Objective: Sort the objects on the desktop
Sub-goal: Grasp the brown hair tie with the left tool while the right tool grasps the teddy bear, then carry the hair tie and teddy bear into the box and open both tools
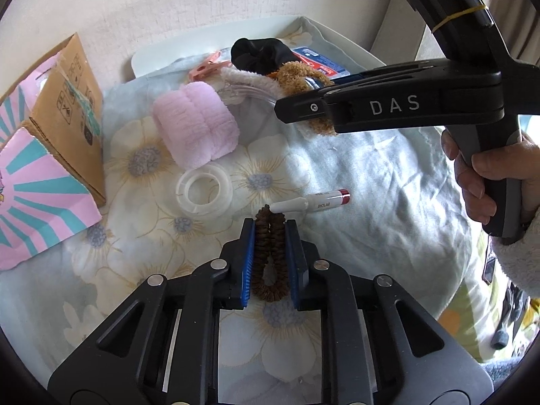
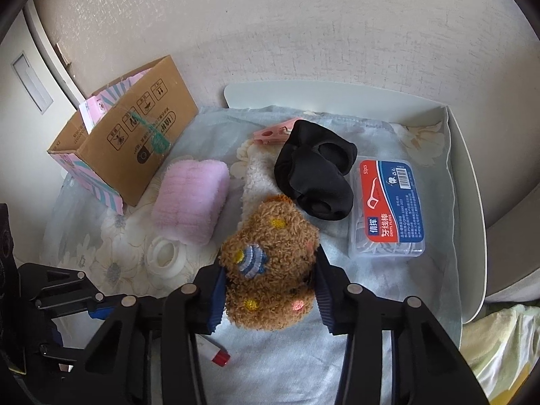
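My left gripper is shut on a brown ribbed hair tie, squeezed flat between its blue pads just above the flowered cloth. My right gripper is shut on a brown fuzzy plush piece with coloured dots, both pads pressing its sides. From the left wrist view the right gripper shows side-on, held by a hand. A white lip balm tube with a red end lies just beyond the hair tie. A clear tape ring sits to its left.
A pink fluffy roll, black cloth, dental floss box and pink clip lie on the cloth inside a white tray. An open cardboard box stands at the back left by the wall.
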A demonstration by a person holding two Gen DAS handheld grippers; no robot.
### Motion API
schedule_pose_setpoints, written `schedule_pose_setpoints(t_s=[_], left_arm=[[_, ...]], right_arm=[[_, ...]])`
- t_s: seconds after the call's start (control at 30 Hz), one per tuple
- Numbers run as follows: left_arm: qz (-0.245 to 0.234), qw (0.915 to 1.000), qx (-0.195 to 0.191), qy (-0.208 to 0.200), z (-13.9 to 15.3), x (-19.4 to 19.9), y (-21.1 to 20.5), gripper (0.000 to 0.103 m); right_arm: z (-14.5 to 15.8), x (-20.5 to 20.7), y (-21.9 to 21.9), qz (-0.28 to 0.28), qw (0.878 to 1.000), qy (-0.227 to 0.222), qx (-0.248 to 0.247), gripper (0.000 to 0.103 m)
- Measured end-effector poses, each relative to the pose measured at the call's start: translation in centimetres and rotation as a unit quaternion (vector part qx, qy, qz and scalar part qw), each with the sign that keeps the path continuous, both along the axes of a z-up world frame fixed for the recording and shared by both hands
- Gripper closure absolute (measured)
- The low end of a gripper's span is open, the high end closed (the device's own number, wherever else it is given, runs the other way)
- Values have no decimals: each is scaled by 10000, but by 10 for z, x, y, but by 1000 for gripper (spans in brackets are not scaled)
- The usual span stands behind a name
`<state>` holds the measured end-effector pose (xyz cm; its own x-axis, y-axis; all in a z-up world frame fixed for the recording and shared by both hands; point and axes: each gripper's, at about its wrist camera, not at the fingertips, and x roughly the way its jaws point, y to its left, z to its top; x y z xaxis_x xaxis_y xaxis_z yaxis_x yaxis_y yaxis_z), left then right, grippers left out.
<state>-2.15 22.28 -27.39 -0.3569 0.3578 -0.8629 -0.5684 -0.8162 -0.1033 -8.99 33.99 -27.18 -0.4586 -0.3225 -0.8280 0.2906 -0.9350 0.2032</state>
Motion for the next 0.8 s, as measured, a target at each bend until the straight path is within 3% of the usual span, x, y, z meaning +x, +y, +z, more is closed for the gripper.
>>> schedule_pose_setpoints(t_s=[0.43, 0.8], left_arm=[[345, 9993, 164, -36, 22, 10, -27, 88], [581, 9977, 318, 124, 83, 0, -68, 88]], right_arm=[[18, 24, 1, -272, 9989, 52, -387, 62], [69, 48, -16, -344, 9986, 320, -227, 61]])
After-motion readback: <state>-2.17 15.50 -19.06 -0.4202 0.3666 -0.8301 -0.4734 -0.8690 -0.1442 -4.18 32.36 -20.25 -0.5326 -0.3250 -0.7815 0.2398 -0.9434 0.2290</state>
